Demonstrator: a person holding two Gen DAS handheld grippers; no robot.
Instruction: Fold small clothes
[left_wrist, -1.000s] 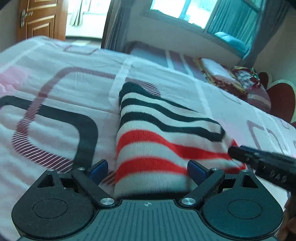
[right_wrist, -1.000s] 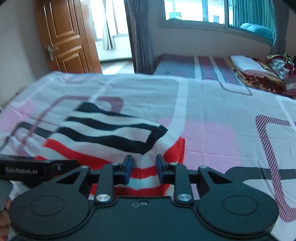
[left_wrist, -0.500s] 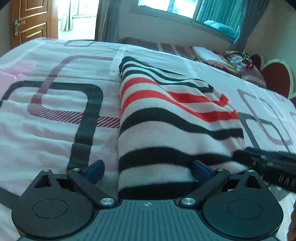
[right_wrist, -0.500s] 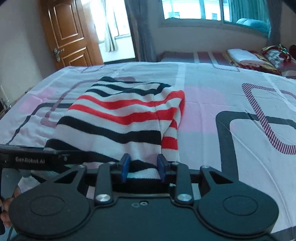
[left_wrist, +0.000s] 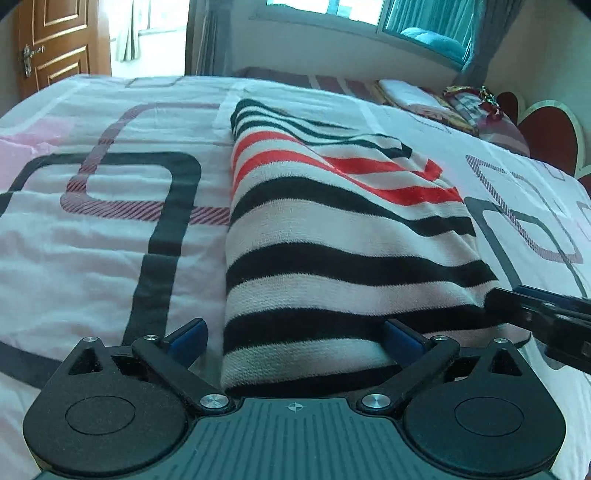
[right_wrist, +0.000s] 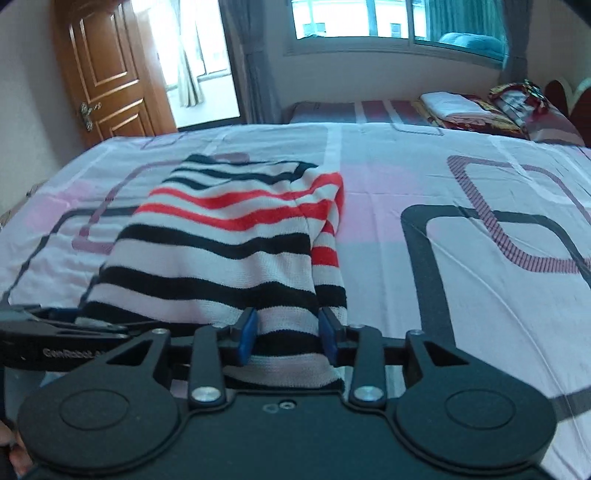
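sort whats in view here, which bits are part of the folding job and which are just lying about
Part of the job:
- striped knit garment
- left tongs, wide open
- right tongs, opening, garment edge between them

Just lying about:
- patterned bedsheet
- folded bedding
- wooden door

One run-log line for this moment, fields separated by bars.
stage: fold laid down | item: folded red, black and white striped knit garment on patterned bedsheet | left gripper: open, straddling near edge | right gripper: opening, near corner between fingers
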